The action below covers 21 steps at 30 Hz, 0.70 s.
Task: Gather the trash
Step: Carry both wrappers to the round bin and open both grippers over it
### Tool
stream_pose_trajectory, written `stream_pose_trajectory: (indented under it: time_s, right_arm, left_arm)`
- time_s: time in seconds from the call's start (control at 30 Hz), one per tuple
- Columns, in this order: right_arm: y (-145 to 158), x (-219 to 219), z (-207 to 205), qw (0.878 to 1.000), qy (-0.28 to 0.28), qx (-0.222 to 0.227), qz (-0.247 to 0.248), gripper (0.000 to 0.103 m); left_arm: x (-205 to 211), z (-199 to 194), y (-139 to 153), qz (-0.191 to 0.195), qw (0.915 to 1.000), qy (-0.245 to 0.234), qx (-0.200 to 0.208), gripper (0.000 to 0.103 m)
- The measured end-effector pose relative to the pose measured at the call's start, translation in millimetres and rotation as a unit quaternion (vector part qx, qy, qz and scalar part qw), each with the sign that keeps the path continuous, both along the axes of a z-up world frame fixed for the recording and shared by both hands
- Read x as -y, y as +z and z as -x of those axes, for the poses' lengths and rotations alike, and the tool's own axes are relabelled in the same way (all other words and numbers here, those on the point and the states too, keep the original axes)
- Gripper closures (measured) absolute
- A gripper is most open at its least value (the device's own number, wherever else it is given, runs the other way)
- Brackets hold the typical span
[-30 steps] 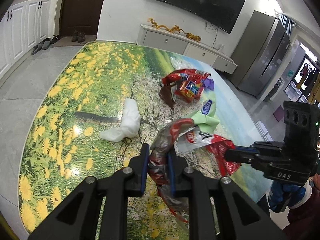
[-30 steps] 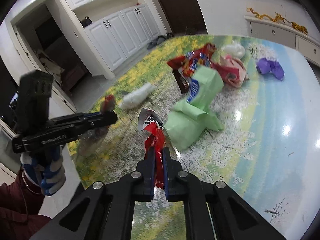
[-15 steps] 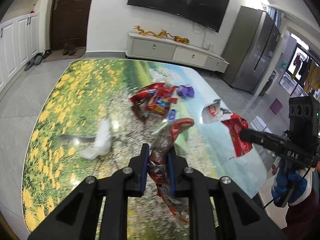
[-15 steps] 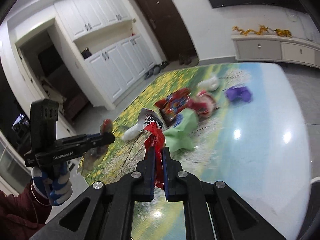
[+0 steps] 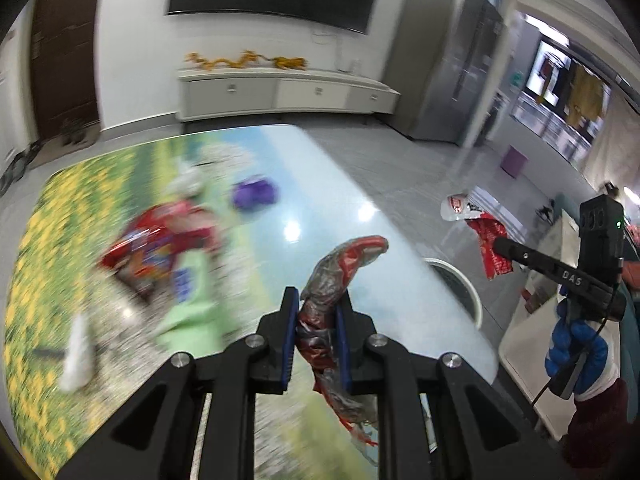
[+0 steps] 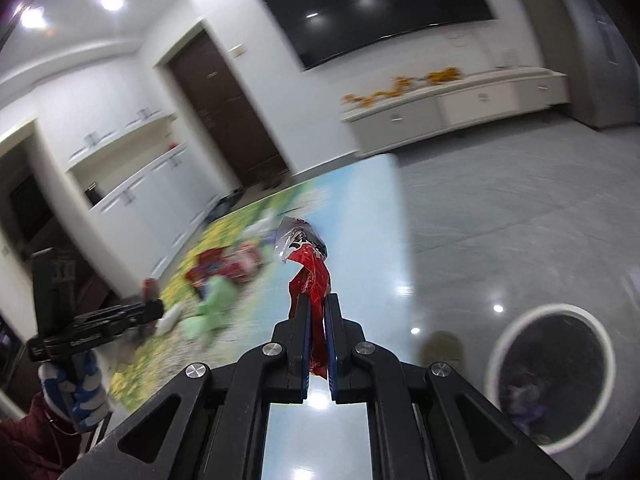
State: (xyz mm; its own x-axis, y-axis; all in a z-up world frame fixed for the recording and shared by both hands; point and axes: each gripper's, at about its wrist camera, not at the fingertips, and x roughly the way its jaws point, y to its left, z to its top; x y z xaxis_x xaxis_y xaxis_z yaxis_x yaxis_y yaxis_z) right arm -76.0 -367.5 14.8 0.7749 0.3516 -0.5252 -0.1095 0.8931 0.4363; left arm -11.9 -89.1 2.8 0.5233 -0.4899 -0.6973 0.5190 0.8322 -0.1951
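Gripping a crumpled red-grey wrapper (image 5: 340, 280) in left tongs (image 5: 316, 312), a red wrapper (image 6: 310, 280) in right tongs (image 6: 316, 312), above the desk (image 5: 360, 240).

My left hand-held gripper (image 5: 316, 320) is angled down, blue pads (image 5: 289, 334) clamped on a crumpled wrapper (image 5: 340, 276). My right hand-held gripper (image 6: 316, 332) is nearly pinched flat on a red wrapper (image 6: 310, 276) and sits off to the right in the left wrist view, gripped by my blue-and-white gloved hand (image 5: 576, 346) with a dark red sleeve (image 5: 596, 420).
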Motion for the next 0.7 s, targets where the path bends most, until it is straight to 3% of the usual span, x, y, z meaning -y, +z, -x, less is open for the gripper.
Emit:
stream_pose_trajectory:
  time_s: [0.37, 0.7]
  right_arm:
    - [-49.3, 114.1, 39.0, 0.982, -0.170, -0.077, 0.017, 0.096]
    - [-82.7, 158.4, 42.3, 0.963, -0.237, -0.126, 0.028, 0.095]
  left_arm:
    - [182.9, -26.0, -13.7, -0.001, 0.9922, -0.120, -0.035, 0.085]
    - [311.1, -47.1, -49.6, -0.006, 0.9838, -0.165, -0.070, 0.083]
